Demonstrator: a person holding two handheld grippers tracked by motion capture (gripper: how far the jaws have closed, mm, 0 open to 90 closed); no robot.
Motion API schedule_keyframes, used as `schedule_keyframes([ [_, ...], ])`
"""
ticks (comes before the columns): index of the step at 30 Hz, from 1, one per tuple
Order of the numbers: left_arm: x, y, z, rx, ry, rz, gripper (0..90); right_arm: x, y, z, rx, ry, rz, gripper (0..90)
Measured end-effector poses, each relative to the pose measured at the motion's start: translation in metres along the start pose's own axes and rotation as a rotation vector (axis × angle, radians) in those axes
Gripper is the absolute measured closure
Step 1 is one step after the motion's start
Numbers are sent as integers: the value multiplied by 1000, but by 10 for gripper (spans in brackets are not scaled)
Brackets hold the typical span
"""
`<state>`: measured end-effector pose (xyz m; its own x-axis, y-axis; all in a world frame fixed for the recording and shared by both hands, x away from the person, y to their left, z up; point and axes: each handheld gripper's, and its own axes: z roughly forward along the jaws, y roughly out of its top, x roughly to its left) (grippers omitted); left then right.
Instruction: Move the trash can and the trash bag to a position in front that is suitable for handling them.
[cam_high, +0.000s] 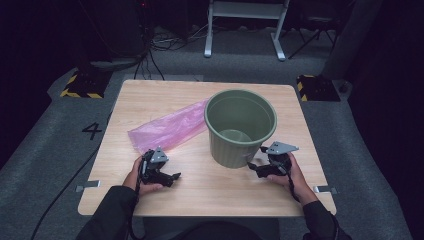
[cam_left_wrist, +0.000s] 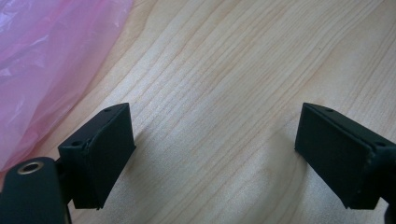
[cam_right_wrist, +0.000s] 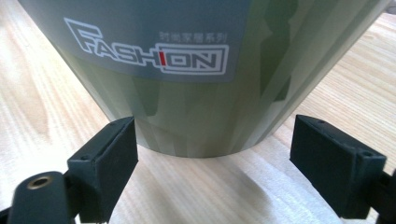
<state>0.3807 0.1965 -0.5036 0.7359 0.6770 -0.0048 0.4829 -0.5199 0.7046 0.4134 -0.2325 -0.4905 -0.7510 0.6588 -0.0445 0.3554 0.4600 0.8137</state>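
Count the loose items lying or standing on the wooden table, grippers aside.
2. A round green plastic bin stands upright right of centre. A flat pink plastic bag lies left of it, its far end reaching the bin. Anything behind the bin could be hidden.

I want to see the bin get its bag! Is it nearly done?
Not yet. The green bin stands upright and bare inside. The pink bag lies flat on the table beside it. Both tongs, left and right, are open and hold nothing. Probably left: picking up, opening and fitting the bag.
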Motion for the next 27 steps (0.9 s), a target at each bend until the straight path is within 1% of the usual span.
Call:
schedule_keyframes([
  [5, 0, 0, 0, 0, 0, 2, 117, -3, 2, 3, -3, -31, 5, 159],
  [8, 0, 0, 0, 0, -1, 0, 117, -5, 3, 5, -2, -30, 10, 157],
  [15, 0, 0, 0, -2, -2, 1, 117, -9, 6, 11, -7, -60, 11, 157],
  [17, 0, 0, 0, -2, -1, 1, 117, -10, 6, 12, -6, -61, 7, 162],
  [19, 0, 0, 0, -2, -1, 1, 117, -11, 5, 13, 3, -65, -2, 182],
  [22, 0, 0, 0, -1, 3, 5, 117, -12, 2, 12, 18, -67, -11, 183],
  [24, 1, 0, 0, -2, 7, 7, 117, -15, 0, 11, 24, -68, -1, 182],
  [27, 0, 0, -1, 0, 8, -5, 118, -21, -5, 9, 40, -73, 18, 180],
])
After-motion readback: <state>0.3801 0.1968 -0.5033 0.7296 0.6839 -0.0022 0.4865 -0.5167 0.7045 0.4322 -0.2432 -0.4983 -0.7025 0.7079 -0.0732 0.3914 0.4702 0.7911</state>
